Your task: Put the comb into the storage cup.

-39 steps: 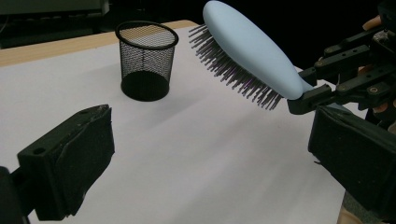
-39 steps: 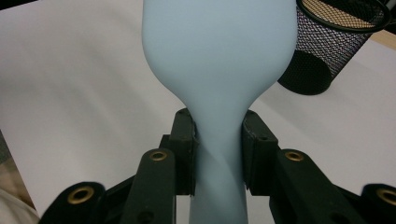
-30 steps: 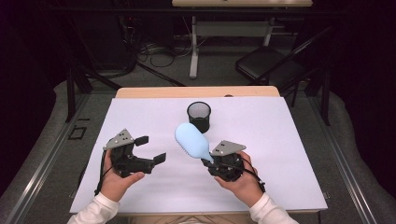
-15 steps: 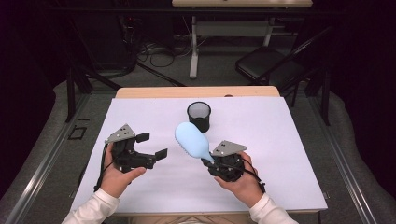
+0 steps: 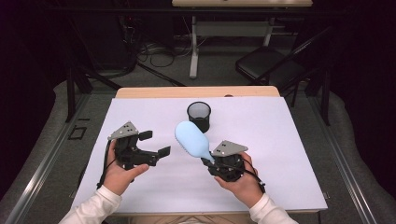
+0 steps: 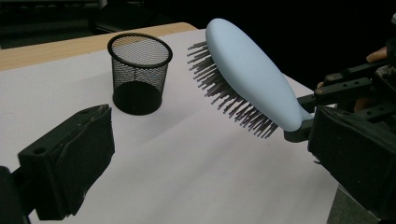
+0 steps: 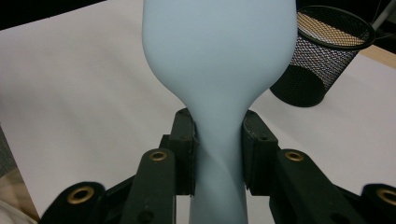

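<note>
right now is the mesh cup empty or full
Empty: the left gripper view looks into the upright mesh cup and shows bare mesh inside; the hairbrush is outside it.

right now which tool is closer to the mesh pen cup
Right. The right tool sits just below the mesh pen cup, gripping the blue hairbrush beside it; the left tool is farther off to its lower left.

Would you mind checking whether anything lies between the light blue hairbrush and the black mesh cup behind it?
Nothing visible does. The light blue plastic hairbrush, gripped at its handle by the right claw, is held above the white table; bare surface separates it from the black mesh cup.
</note>
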{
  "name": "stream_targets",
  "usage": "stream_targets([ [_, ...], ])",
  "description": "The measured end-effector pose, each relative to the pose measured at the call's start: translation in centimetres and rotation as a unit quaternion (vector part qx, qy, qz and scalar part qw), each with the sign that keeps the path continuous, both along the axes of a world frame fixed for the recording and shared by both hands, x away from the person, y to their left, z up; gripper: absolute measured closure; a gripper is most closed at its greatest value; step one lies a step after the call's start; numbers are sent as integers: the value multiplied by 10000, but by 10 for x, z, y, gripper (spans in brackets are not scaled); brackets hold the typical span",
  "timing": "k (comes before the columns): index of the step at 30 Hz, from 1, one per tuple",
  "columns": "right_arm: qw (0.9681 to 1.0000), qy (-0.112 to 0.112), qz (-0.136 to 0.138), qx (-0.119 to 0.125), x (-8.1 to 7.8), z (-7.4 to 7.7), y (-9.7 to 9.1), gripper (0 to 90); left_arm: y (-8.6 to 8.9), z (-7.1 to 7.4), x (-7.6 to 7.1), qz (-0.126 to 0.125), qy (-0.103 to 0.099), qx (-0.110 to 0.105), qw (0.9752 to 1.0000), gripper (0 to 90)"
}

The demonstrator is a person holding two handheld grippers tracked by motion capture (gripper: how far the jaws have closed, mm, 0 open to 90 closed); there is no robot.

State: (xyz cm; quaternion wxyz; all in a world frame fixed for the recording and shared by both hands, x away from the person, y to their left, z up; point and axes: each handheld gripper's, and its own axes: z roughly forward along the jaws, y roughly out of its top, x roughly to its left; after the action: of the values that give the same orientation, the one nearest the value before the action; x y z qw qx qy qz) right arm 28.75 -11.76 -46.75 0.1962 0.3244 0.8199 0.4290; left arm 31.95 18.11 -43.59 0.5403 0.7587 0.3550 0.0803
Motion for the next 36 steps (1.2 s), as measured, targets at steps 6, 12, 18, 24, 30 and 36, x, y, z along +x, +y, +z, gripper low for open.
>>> stream_targets([
  [6,10000,-22,1,24,-1,0,0,695,-7,2,2,-70,6,47,10000,13],
  [12,9999,-103,-3,57,-1,0,0,695,-13,5,4,-130,26,-20,9999,16],
  [18,9998,-175,4,107,-3,0,1,695,-17,9,7,-193,83,-143,9997,20],
  [24,9997,-207,6,129,-4,-1,1,695,-19,9,10,-206,132,-191,9995,29],
  [30,9995,-266,-7,184,-4,0,0,695,-18,10,12,-182,199,-251,9993,34],
  [36,9994,-284,-8,206,-5,1,0,695,-17,11,14,-172,261,-325,9990,42],
])
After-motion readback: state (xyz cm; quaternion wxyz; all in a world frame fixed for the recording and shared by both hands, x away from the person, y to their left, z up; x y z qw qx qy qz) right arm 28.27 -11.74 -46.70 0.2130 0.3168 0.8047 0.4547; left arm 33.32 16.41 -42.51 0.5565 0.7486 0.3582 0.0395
